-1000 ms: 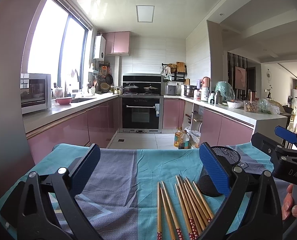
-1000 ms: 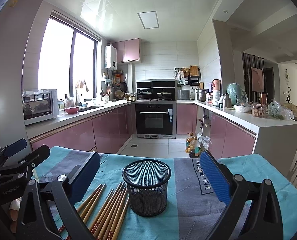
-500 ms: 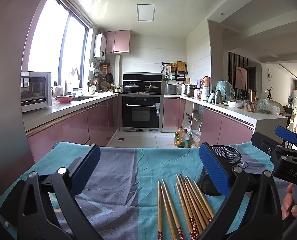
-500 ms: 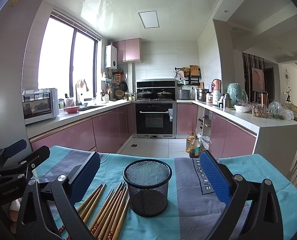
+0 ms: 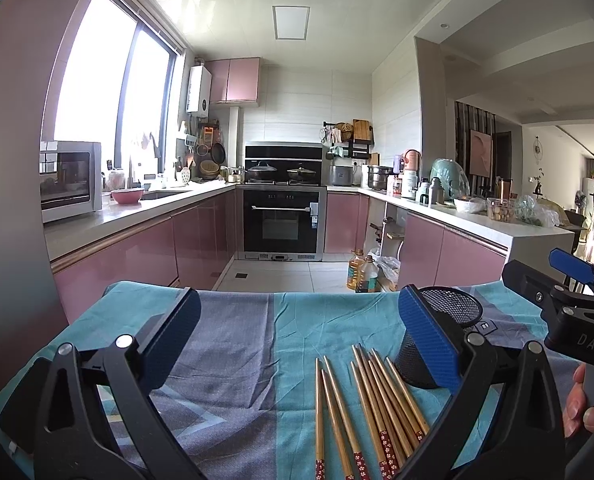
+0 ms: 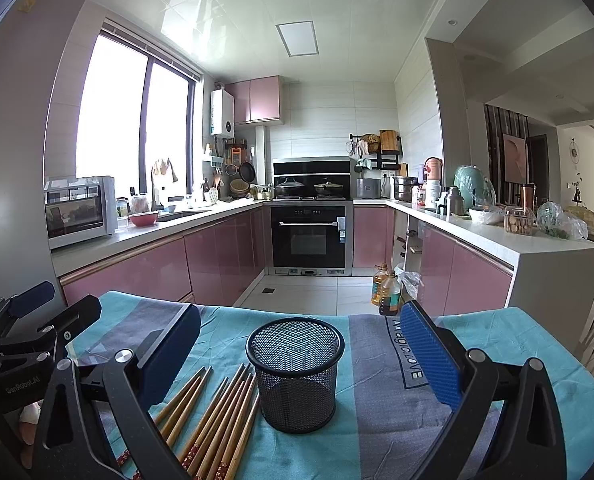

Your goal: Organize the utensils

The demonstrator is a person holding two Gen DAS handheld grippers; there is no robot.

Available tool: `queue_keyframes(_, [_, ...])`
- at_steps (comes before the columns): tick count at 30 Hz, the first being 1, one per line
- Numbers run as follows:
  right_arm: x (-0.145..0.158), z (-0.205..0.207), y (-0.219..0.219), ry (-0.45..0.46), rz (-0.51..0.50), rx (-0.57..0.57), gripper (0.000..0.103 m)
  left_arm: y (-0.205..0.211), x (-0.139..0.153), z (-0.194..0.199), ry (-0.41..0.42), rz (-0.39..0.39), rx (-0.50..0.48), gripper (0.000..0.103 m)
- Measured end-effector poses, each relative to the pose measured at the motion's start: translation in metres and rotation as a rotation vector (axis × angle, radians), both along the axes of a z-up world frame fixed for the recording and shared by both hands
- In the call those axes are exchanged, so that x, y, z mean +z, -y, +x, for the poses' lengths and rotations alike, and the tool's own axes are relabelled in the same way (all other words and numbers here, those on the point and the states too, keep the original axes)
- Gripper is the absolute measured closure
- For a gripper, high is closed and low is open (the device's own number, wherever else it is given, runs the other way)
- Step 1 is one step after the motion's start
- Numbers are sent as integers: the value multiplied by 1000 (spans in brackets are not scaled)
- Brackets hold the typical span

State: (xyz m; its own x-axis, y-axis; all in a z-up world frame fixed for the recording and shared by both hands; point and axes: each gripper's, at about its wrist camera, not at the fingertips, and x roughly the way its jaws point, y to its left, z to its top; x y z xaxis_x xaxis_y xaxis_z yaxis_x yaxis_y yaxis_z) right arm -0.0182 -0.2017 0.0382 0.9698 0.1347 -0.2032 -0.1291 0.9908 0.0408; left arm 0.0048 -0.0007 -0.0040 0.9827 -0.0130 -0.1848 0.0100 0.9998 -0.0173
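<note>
Several wooden chopsticks with red patterned ends (image 5: 377, 408) lie side by side on the teal and grey cloth (image 5: 249, 344). A black mesh cup (image 6: 295, 372) stands upright just right of them; in the left wrist view the mesh cup (image 5: 453, 312) is partly hidden behind my right finger. My left gripper (image 5: 297, 340) is open and empty, above the cloth with the chopsticks between its fingers. My right gripper (image 6: 297, 352) is open and empty, with the cup between its fingers. The chopsticks (image 6: 221, 416) also show in the right wrist view.
The table's far edge drops to the kitchen floor, where oil bottles (image 6: 385, 288) stand. Pink cabinets and counters run along both sides, with an oven (image 6: 309, 236) at the back. Each gripper shows at the edge of the other's view.
Both views have shifted very slightly; the cup and chopsticks have not moved. Both grippers stay open.
</note>
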Motion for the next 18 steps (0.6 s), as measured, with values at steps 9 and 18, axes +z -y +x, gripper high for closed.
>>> queue_keyframes(9, [-1,1,-1,-1,0,-1,6,0,-1,0,-1,-2,1,6])
queue_keyframes(18, [-2,0,-1,-4,-1,0,6,0,0,0,-8,-3,-2,6])
